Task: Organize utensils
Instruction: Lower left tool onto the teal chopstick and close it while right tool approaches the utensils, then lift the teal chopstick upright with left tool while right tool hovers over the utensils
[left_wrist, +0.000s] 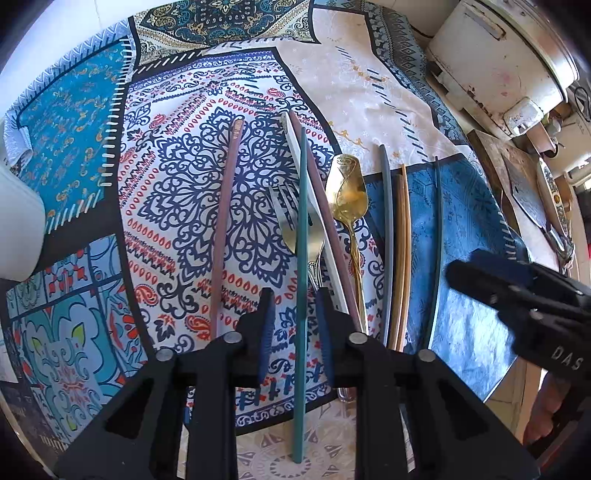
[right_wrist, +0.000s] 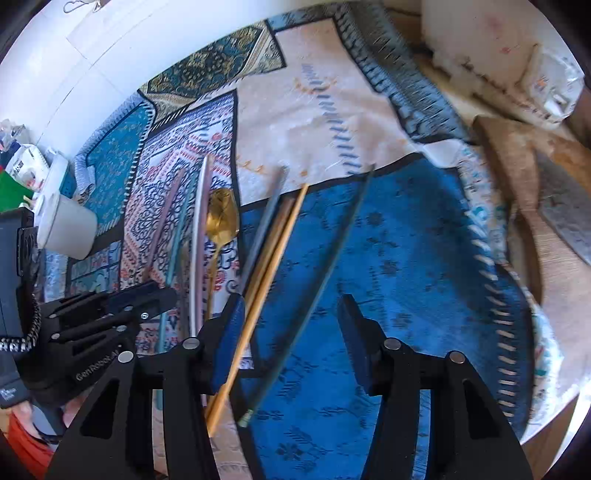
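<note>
The patterned tablecloth (left_wrist: 229, 177) carries a row of utensils lying roughly parallel. The right gripper (right_wrist: 291, 332) hangs over its blue panel, jaws moderately apart, pressing on nothing; a dark chopstick (right_wrist: 325, 280) and a tan chopstick (right_wrist: 266, 266) run between them. The left gripper (left_wrist: 295, 325) is narrowed around a teal chopstick (left_wrist: 301, 258), with small gaps at each pad. Beside it lie a fork (left_wrist: 291, 221) and a gold spoon (left_wrist: 349, 195).

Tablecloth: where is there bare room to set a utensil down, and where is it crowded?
Free: the blue panel right of the dark chopstick, up to the wooden board; the cream panel beyond the utensil tips; the teal panel left of the pink chopstick. Crowded: the middle row around the gold spoon.
</note>
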